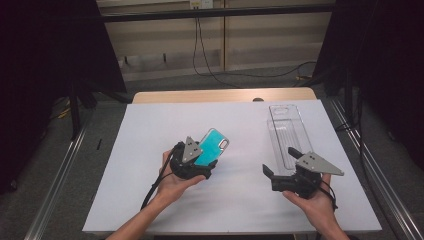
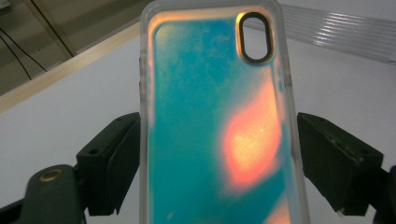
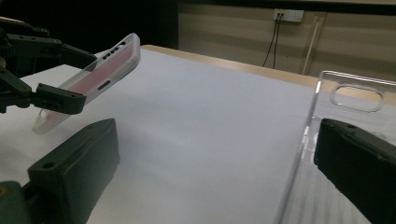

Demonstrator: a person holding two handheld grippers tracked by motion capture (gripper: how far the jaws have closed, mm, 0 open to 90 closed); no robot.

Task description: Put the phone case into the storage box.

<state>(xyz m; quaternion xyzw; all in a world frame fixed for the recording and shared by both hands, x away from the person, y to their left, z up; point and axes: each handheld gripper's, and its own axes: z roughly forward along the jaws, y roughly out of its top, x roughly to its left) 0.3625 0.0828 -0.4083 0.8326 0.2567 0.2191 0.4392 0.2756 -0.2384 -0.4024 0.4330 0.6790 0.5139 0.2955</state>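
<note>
A: Where's the phone case (image 1: pixel 212 146)?

B: Between the jaws of the left claw (image 1: pixel 200 162), lifted off the table (image 1: pixel 150 150) and tilted, camera-hole end pointing away from the claw. In the left gripper view the case (image 2: pixel 215 121) stands straight up from the claw, teal with an orange patch. One jaw touches its edge; the other shows a slight gap, so I can't tell whether the claw is truly clamped on it or the case just rests there.

A: How would it handle?

B: Light, I'd judge, and a bit flexible, with a smooth clear rim that could slip. Its long side edges near the lower half look like the best hold; squeezing hard might bow it.

A: And the right claw (image 1: pixel 282 162)?

B: Jaws spread wide, holding nothing. The clear plastic tray (image 1: pixel 289 131) lies just ahead of it on the table, its near end between the jaws or under them. In the right gripper view the tray's upright clear wall (image 3: pixel 308 140) sits just inside one jaw. It looks stiff, thin, likely brittle and slippery.

A: The hands?

B: The left hand (image 1: pixel 175 182) cups its claw from below, wrist turned inward. The right hand (image 1: pixel 312 202) holds its claw low, pointing forward and left.
</note>
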